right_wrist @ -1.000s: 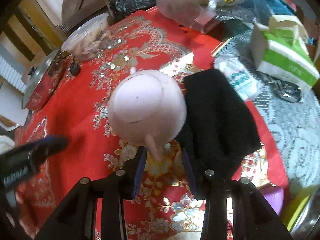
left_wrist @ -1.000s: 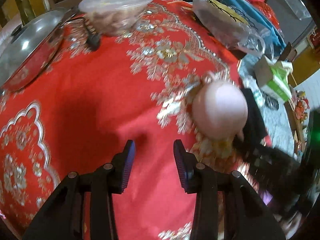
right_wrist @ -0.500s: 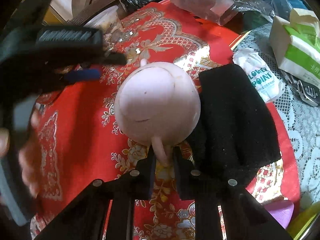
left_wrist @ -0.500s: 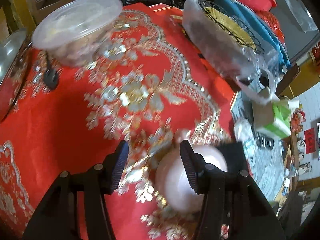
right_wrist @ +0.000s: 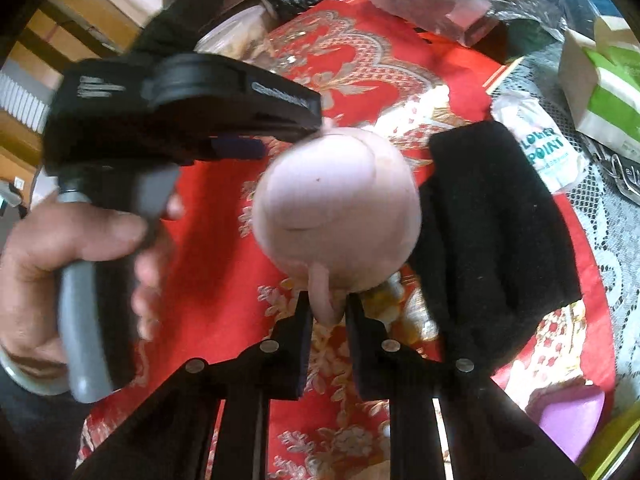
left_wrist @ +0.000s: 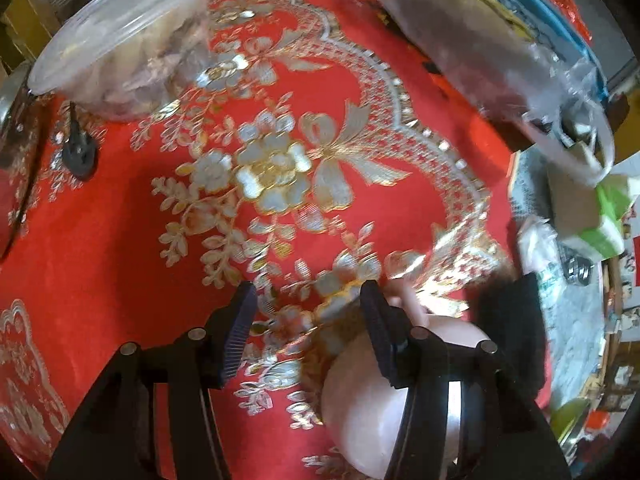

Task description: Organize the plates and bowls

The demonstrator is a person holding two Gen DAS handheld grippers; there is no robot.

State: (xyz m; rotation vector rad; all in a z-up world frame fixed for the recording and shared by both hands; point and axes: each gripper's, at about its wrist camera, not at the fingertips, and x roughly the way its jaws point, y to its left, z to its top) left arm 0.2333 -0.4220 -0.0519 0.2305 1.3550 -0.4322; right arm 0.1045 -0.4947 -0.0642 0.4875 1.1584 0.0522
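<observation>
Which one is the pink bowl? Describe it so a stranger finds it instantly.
Start at the red and gold tablecloth. Near its right side lies a black cloth; the pink bowl sits upside down just left of it. It is the only smooth pale pink dome there, with small handle tabs, one pinched in the right gripper.

**Open jaws above a pink bowl on a red cloth**

The left gripper [left_wrist: 304,332], black with ribbed pads, has its jaws spread wide over a red tabletop cloth embroidered with gold and silver flowers [left_wrist: 272,176]. A pale pink, rounded bowl [left_wrist: 360,412] sits low in the view, partly behind the right-hand finger. A black fabric piece [left_wrist: 508,320] lies just beside the bowl. At the far left stands a clear plastic lidded tub of food [left_wrist: 124,40], with a black plug [left_wrist: 78,156] near it. A crumpled clear plastic bag [left_wrist: 480,52] lies at the far right, and a green-and-white carton [left_wrist: 600,224] beyond the cloth's edge.
</observation>
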